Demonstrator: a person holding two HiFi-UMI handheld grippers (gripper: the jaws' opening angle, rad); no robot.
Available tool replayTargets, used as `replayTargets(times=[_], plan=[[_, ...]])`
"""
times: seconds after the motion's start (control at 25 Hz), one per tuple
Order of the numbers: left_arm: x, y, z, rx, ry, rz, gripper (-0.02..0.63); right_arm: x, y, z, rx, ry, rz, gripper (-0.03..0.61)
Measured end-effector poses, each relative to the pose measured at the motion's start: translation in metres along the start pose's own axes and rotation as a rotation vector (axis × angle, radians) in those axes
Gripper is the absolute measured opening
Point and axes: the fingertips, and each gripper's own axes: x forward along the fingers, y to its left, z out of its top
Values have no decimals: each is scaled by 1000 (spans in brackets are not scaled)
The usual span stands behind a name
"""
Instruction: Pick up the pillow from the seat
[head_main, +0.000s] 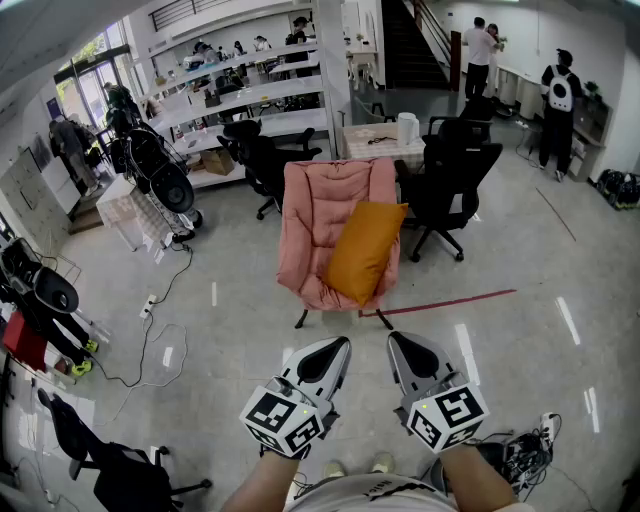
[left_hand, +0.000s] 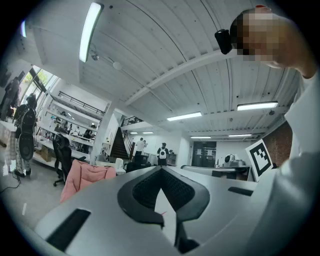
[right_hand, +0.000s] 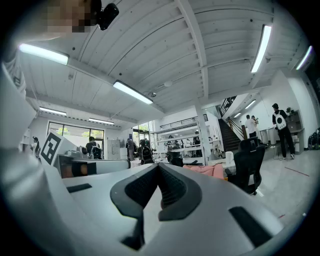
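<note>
An orange pillow (head_main: 364, 250) leans upright on the seat of a pink padded chair (head_main: 320, 215) in the head view, a couple of steps ahead on the floor. My left gripper (head_main: 336, 345) and right gripper (head_main: 397, 339) are held side by side low in front of the person's body, both short of the chair and pointing toward it. Both are shut with nothing between the jaws. In the left gripper view the pink chair (left_hand: 85, 177) shows at the left beyond the shut left gripper (left_hand: 161, 168). The right gripper (right_hand: 159, 165) view shows a strip of the pink chair (right_hand: 205, 171) past its tip.
Black office chairs (head_main: 452, 180) stand right of the pink chair, another (head_main: 262, 160) behind it to the left, with a small table (head_main: 375, 140) behind. A red floor line (head_main: 450, 300) runs right of the chair. Cables (head_main: 150, 340) and gear lie left; people (head_main: 480, 55) stand far back.
</note>
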Motion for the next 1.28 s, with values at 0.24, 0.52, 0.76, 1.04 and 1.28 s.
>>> replayTargets(times=[0.24, 0.52, 0.76, 1.04, 1.28], plan=[[10, -5, 1, 2, 5, -4, 9, 0, -6, 5, 5, 2, -4, 14], [10, -8, -6, -5, 11, -8, 9, -1, -5, -1, 14, 11, 20, 14], [18, -6, -9, -25, 15, 14, 11, -6, -19, 3, 84, -20, 38, 15], [43, -7, -18, -5, 25, 68, 11, -12, -52, -3, 127, -39, 50, 17], [65, -23, -32, 17, 48, 74, 11, -18, -70, -7, 122, -41, 58, 17]])
